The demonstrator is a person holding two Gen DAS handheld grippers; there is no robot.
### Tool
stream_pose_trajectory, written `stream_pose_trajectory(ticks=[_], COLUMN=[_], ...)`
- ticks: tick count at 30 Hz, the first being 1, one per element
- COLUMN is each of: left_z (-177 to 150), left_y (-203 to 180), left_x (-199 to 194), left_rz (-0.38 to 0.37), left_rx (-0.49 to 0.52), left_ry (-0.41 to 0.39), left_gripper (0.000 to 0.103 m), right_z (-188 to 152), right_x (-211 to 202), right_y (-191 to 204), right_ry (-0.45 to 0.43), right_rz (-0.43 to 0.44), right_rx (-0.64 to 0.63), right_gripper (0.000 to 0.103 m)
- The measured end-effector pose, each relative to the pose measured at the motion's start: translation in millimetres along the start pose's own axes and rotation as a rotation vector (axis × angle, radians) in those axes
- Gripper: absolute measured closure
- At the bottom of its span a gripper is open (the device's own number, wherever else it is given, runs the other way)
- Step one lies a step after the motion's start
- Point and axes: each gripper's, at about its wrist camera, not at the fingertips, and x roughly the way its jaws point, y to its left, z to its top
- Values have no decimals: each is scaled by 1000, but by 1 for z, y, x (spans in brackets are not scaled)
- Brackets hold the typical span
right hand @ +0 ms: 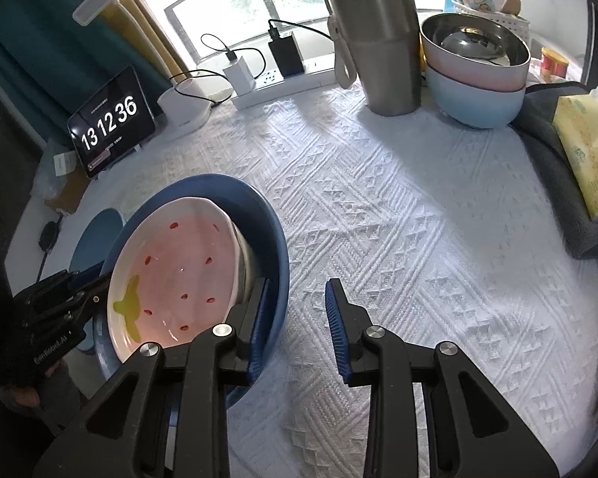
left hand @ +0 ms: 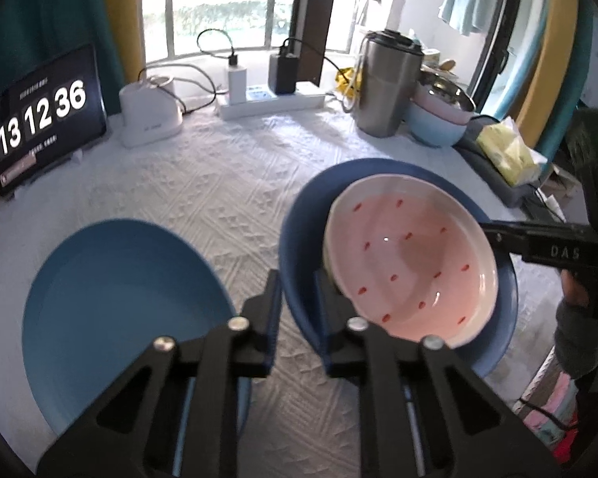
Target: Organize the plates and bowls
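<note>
A pink bowl (left hand: 410, 255) with red specks lies tilted inside a dark blue bowl (left hand: 305, 219) on the white cloth. My left gripper (left hand: 299, 298) is shut on the blue bowl's near rim, one finger inside and one outside. In the right wrist view the same pink bowl (right hand: 179, 263) rests in the blue bowl (right hand: 267, 215). My right gripper (right hand: 297, 310) is open and straddles the blue bowl's opposite rim, its left finger inside the wall and its right finger over the cloth. A light blue plate (left hand: 119, 298) lies flat to the left of the bowls.
At the back stand a tablet clock (left hand: 44, 119), a white device (left hand: 149, 115), a power strip (left hand: 271, 99) with chargers and a steel tumbler (left hand: 386, 83). Stacked bowls (right hand: 474, 75) and a yellow tissue pack (right hand: 590, 151) sit at the right. A person's hand holds each gripper.
</note>
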Motion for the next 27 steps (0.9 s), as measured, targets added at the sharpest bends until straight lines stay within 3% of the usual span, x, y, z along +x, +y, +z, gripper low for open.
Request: stream_pose_trajectory(ticks=[5,10,27], left_z=[0,-2,-2], left_y=[4,-1,0], left_x=[1,-1,-11], left_rz=[-17,8,-42], left_rx=[-34,-9,-6], left_ry=[-1,-23,-42], left_gripper=[89,89,90], right_z=[-3,-6,-3], right_x=[0,-2,-19], right_y=[1,12,14], right_ry=[-28,-74,-109], right_rz=[51,-9,-9], right_rx=[15,-20,-20], right_gripper=[90,91,92])
